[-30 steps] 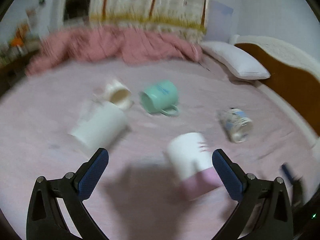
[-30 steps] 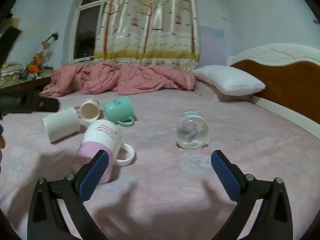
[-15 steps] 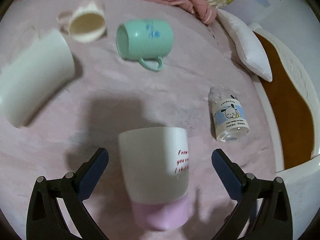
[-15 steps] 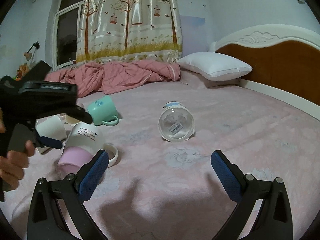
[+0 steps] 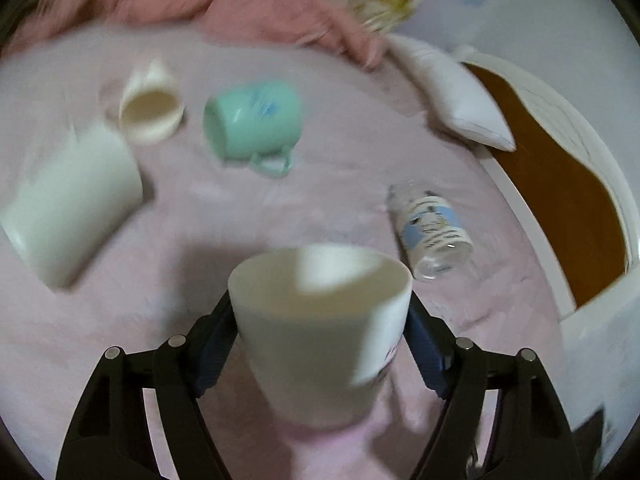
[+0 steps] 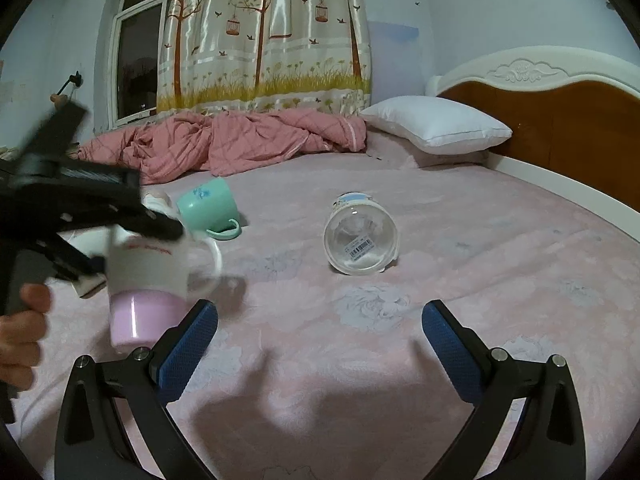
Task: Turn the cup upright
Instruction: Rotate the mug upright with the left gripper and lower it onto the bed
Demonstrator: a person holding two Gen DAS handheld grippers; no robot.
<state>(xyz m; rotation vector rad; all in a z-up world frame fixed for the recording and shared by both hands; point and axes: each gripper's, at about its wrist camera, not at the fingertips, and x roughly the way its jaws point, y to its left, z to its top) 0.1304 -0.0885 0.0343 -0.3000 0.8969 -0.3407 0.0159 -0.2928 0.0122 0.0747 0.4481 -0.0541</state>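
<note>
Gripping: left gripper point(image 5: 322, 332) now clamped on the white-and-pink cup point(image 5: 320, 332), a pad on each side of the body; 0.5 s ago the pads stood wide with the cup lying between them.
bed point(image 6: 460, 240): carries everything; pink sheet, headboard along its right edge, quilt bunched at the far edge.
cup pose: off the sheet and roughly upright in the right wrist view, pink base down, mouth up, handle toward the bed middle; 0.5 s ago on its side. Held over the near-left part of the bed.
meaning: flip looks nearly done; what's left is setting the base flat and letting go. Blur says it's mid-swing.
right gripper point(image 6: 320, 334): wide apart, empty, hovering over the near edge.
large white cup point(image 5: 72, 204): on its side, left edge.
green mug point(image 5: 252, 124): on its side, toward far edge.
clear jar point(image 6: 360, 240): on its side, mid-bed.
small cream cup point(image 5: 150, 112): on its side, just beside the green mug.
</note>
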